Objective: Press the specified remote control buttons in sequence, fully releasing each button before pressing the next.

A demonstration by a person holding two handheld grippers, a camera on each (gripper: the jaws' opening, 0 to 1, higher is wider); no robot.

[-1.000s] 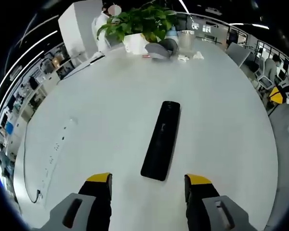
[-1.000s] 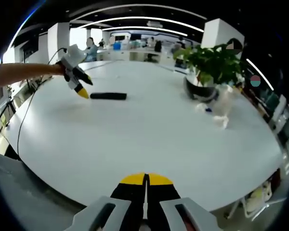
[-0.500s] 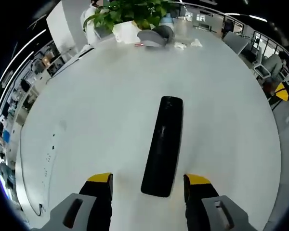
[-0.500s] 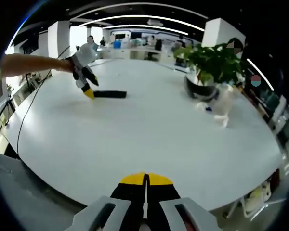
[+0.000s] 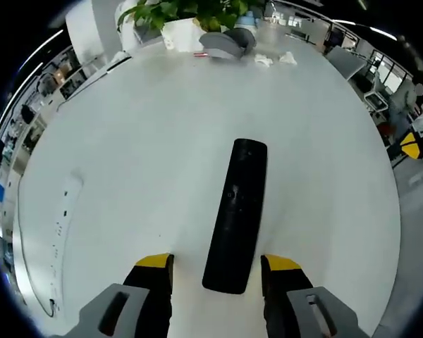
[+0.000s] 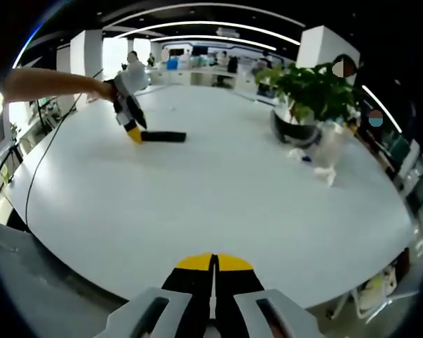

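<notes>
1. Left gripper view: the remote control (image 5: 236, 213) lies flat on the white tabletop (image 5: 141, 155), its near end between my left gripper (image 5: 217, 262) jaws — spread wide, holding nothing.
2. It looks stiff, light and smooth — likely to skid, so I'd press straight down.
3. My right gripper (image 6: 213, 262) hangs well apart, jaws closed together, empty.

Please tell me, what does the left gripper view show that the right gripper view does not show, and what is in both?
Left gripper view alone: a white power strip near the table edge.

Right gripper view alone: the person's forearm and the shut right gripper.

Both: the black remote control between the open left gripper jaws, the white table and the potted plant.
</notes>
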